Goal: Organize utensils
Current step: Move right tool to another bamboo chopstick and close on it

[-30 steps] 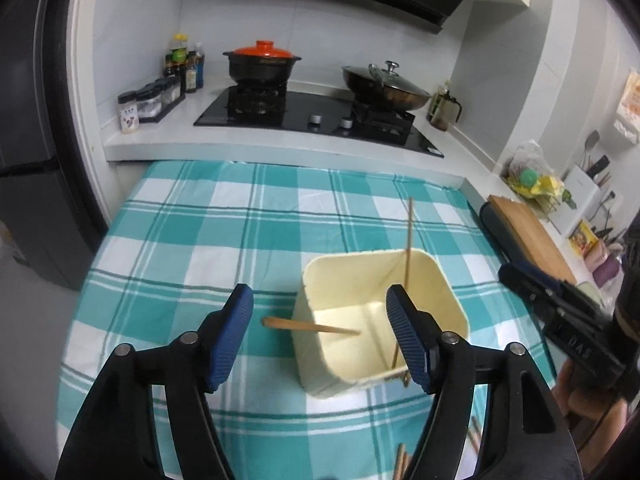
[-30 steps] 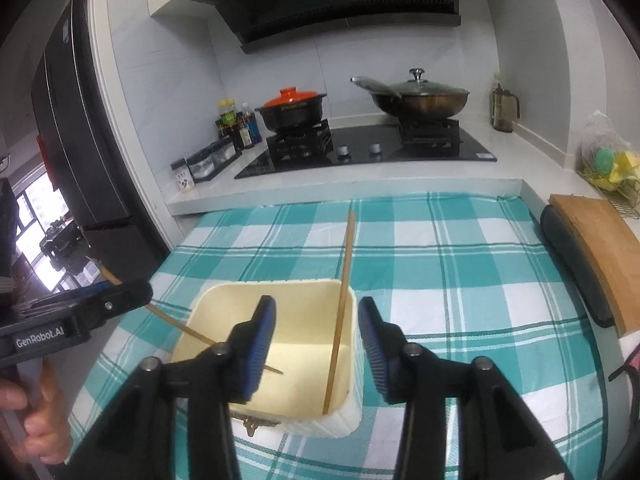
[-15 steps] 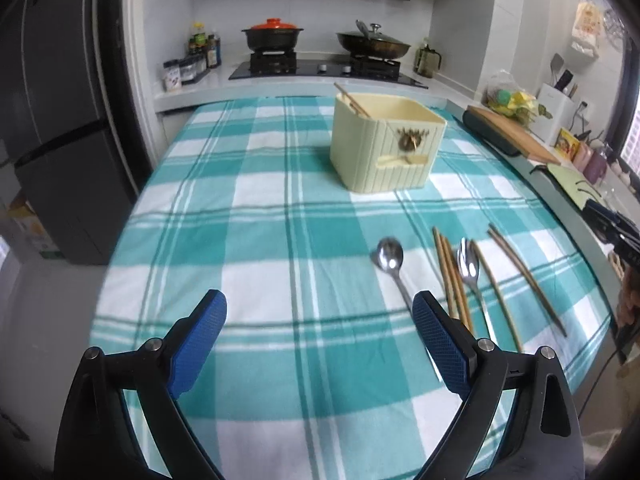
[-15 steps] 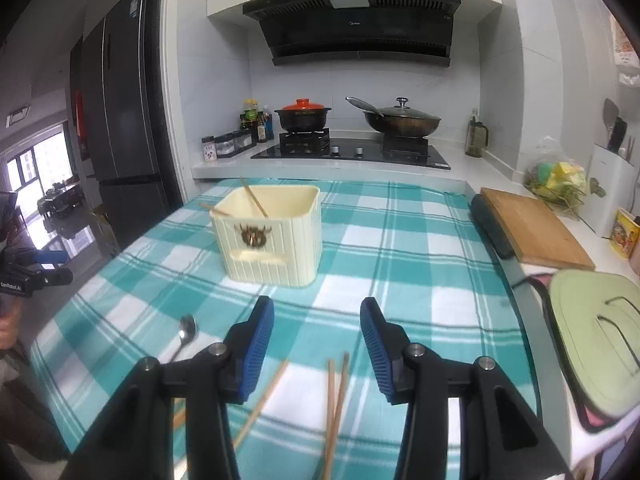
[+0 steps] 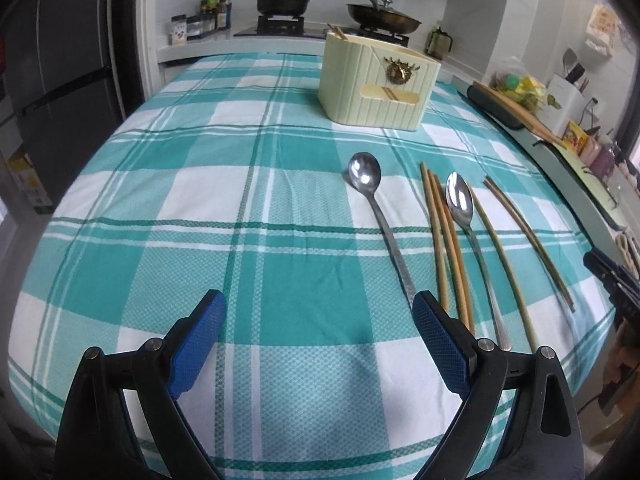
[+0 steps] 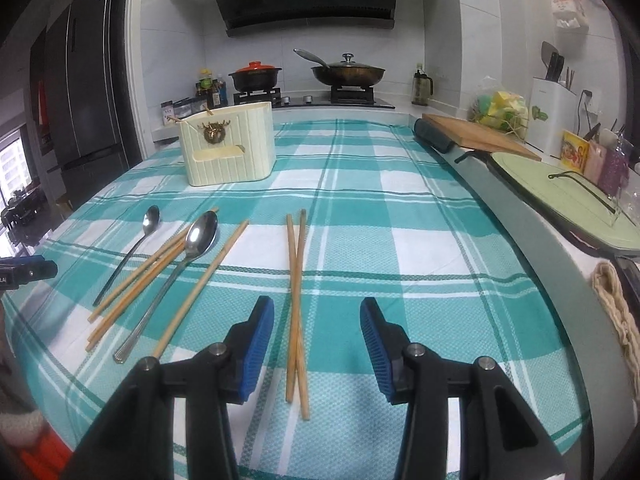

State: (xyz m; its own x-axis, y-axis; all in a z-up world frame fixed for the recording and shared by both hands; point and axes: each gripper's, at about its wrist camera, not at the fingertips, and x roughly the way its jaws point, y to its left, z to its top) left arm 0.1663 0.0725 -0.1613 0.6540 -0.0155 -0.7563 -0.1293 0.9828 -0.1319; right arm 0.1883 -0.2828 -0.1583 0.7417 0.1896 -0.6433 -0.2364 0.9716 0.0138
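Bare tablecloth (image 5: 160,208) left, spoons (image 5: 363,172), chopsticks (image 6: 297,280) right, holder (image 6: 228,144) behind

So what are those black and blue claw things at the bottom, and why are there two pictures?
They are two hand-held grabbers, one in each of a person's hands, each carrying its own camera. One picture looks along the left gripper, whose jaws have just been opening; the other along the right gripper. Both are open, holding nothing. On the checked tablecloth lie two spoons and wooden chopsticks. The cream utensil holder already has chopsticks sticking out.
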